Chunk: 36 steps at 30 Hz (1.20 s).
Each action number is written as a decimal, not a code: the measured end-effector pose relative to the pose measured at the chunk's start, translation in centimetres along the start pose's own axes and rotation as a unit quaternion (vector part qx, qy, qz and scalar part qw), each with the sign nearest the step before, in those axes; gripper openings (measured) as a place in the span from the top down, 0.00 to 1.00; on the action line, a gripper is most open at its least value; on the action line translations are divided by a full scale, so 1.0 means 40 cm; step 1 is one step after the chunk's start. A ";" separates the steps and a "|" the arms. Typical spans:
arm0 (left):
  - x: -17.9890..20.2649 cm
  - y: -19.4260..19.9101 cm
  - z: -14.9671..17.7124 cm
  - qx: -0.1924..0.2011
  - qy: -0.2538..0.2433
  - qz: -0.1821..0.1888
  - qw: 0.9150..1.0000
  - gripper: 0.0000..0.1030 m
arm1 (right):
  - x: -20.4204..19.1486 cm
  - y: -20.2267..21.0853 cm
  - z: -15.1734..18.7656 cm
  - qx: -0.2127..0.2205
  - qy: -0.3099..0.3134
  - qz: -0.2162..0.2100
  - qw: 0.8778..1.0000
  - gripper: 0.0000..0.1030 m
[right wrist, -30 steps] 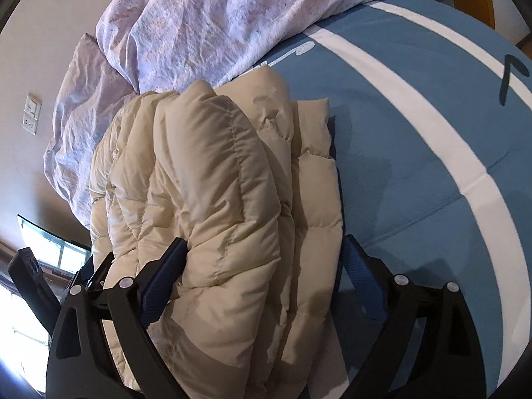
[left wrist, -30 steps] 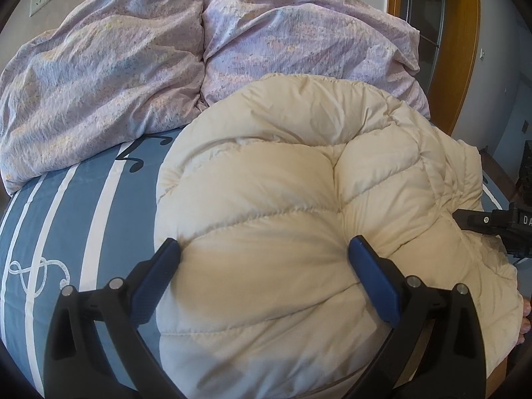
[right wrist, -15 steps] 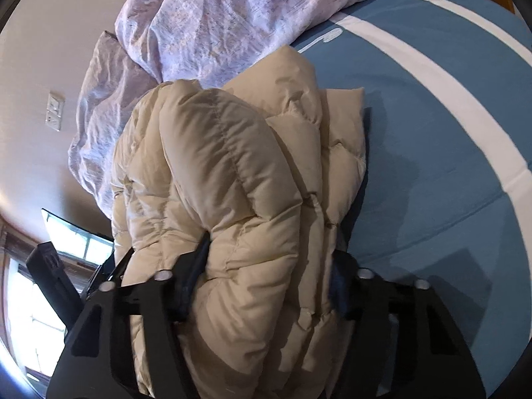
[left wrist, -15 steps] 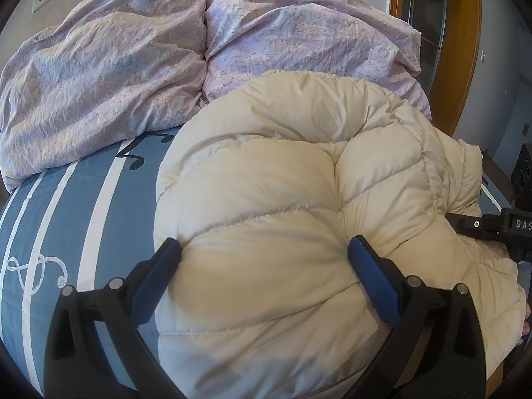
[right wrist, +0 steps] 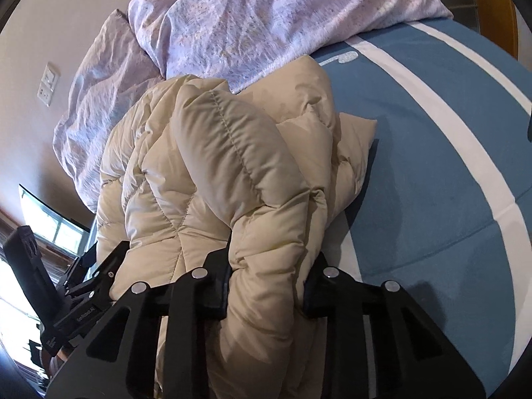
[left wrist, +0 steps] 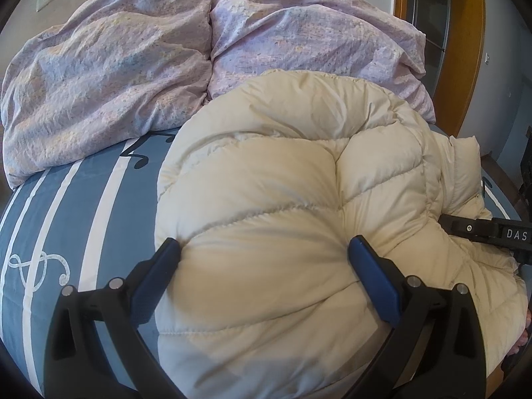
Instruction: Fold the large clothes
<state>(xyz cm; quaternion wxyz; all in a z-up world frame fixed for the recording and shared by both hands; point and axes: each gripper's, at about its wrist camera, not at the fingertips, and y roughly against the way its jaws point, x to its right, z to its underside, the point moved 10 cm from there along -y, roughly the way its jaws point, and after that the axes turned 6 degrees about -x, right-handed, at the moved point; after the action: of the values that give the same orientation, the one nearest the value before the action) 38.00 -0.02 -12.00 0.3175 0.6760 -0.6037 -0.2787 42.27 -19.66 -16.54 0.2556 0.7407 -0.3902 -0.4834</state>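
The cream quilted down jacket (left wrist: 282,199) lies bunched on the blue white-striped bed sheet (left wrist: 83,199). Two crumpled lilac pillows (left wrist: 133,76) lie side by side behind the jacket, against the wall. Bare sheet extends to the jacket's left and right.

Right claw (right wrist: 266,266) just been closing: wide apart a sec ago w/ cream puffer jacket (right wrist: 239,173) loose between pads, now pinched tight on a thick fold of it, fabric bulging out both sides. Rolled a bit too, so bed (right wrist: 432,166) and pillows (right wrist: 266,16) sit more tilted in right wrist view. From left wrist view, black bar of right claw (left wrist: 478,229) pushed further in over jacket's right edge.
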 end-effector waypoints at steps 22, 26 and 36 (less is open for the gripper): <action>-0.153 0.056 -0.013 -0.040 0.079 0.061 0.994 0.02 | -0.009 0.000 -0.004 0.006 0.025 0.027 0.999 0.72; -0.168 0.037 0.004 -0.062 0.091 0.093 0.990 0.02 | -0.010 0.000 -0.004 0.007 0.028 0.028 0.999 0.72; -0.108 -0.012 0.004 -0.101 0.077 0.161 0.979 0.02 | -0.011 0.000 -0.006 0.003 0.043 0.031 0.999 0.72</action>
<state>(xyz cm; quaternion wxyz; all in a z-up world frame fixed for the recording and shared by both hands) 37.68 4.28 -12.49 0.4708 0.5535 -0.6473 -0.2304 42.38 -19.28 -16.23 0.2847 0.7490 -0.4027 -0.4423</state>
